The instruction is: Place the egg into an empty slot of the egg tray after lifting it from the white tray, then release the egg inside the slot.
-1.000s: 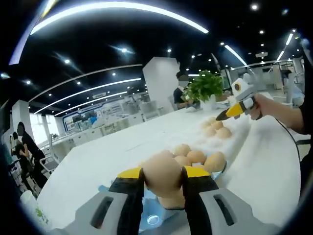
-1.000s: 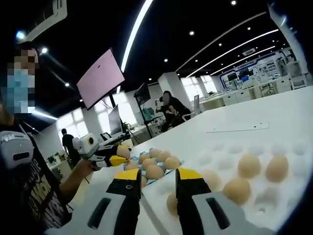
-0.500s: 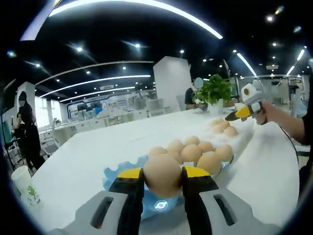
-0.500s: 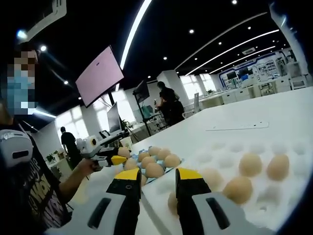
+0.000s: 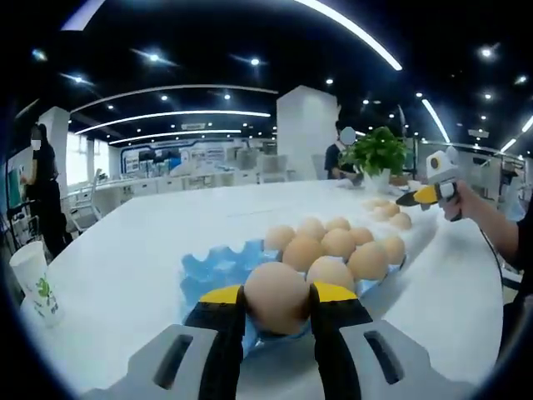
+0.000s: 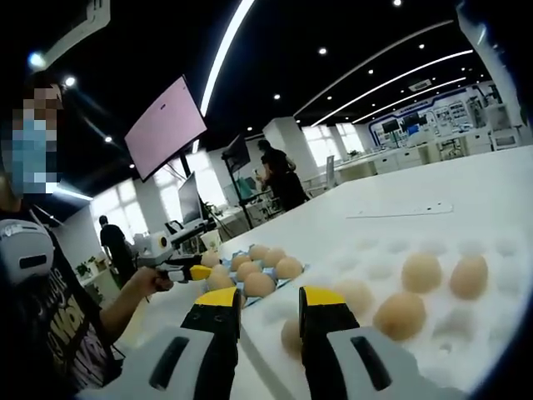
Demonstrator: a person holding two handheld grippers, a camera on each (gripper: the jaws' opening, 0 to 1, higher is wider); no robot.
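So, starting at the left of the left gripper view, I am seeing a paper cup (image 5: 32, 279) standing on the white surface (image 5: 141, 250), well apart from everything else. Moving right, my left claw (image 5: 277, 304) is gripping the egg (image 5: 277, 297) between its yellow-tipped jaws, and the egg is hanging just above the near edge of the blue egg tray (image 5: 218, 268). I am reading its long axis as lying roughly level, crosswise between the jaws, though which end is the blunt one I cannot tell. Behind it, several brown eggs are sitting in the blue tray's slots, and empty blue slots are showing on the tray's left side. Further right, the white tray (image 5: 416, 229) is holding a few more eggs, and a potted plant (image 5: 379, 154) is standing beyond it.

Over in the right gripper view, my hand (image 6: 143, 282) with the left claw is showing at the left, beside the blue tray. My right claw (image 6: 271, 312) is standing narrowly parted with nothing between its jaws, hovering over the white tray.
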